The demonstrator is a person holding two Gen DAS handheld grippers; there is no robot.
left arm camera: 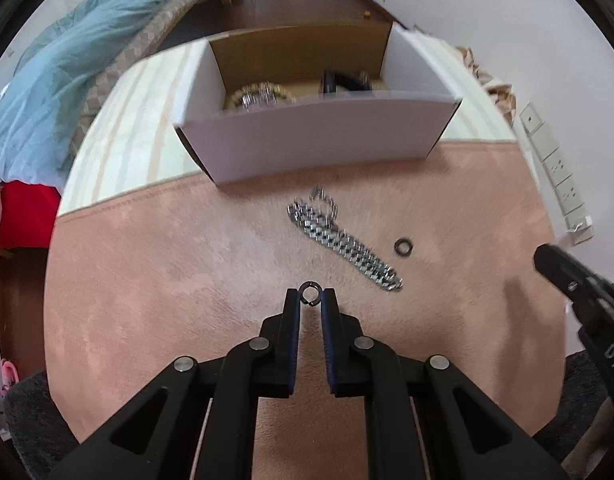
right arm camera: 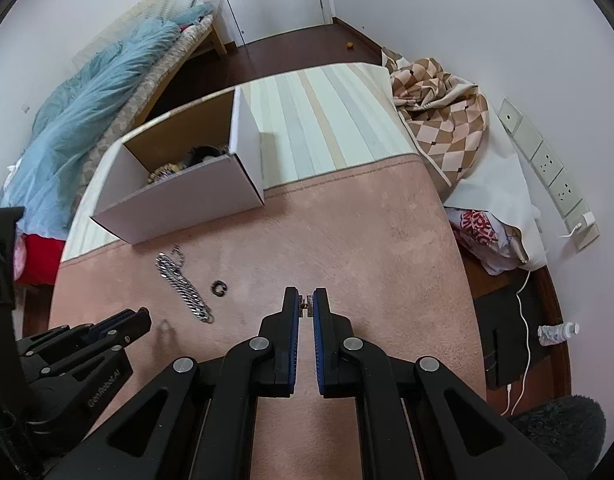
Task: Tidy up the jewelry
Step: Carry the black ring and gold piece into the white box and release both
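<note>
My left gripper (left arm camera: 310,296) is shut on a small dark ring (left arm camera: 309,293), held above the pink cloth. It also shows in the right wrist view (right arm camera: 141,322). My right gripper (right arm camera: 305,304) is shut on a small gold-and-silver jewelry piece (right arm camera: 306,305); it shows at the right edge of the left wrist view (left arm camera: 547,258). A silver chain (left arm camera: 343,246) (right arm camera: 185,284) and a second dark ring (left arm camera: 403,246) (right arm camera: 218,288) lie on the cloth. A white open box (left arm camera: 319,140) (right arm camera: 179,204) beyond them holds a gold bracelet (left arm camera: 263,94) and a black item (left arm camera: 343,80).
The pink cloth (left arm camera: 187,300) covers a striped mattress (right arm camera: 327,120). A checkered blanket (right arm camera: 439,120) and a plastic bag (right arm camera: 483,240) lie at the right edge. Wall sockets (right arm camera: 547,172) with a charger cable are at the right. A blue quilt (right arm camera: 87,112) lies on another bed at left.
</note>
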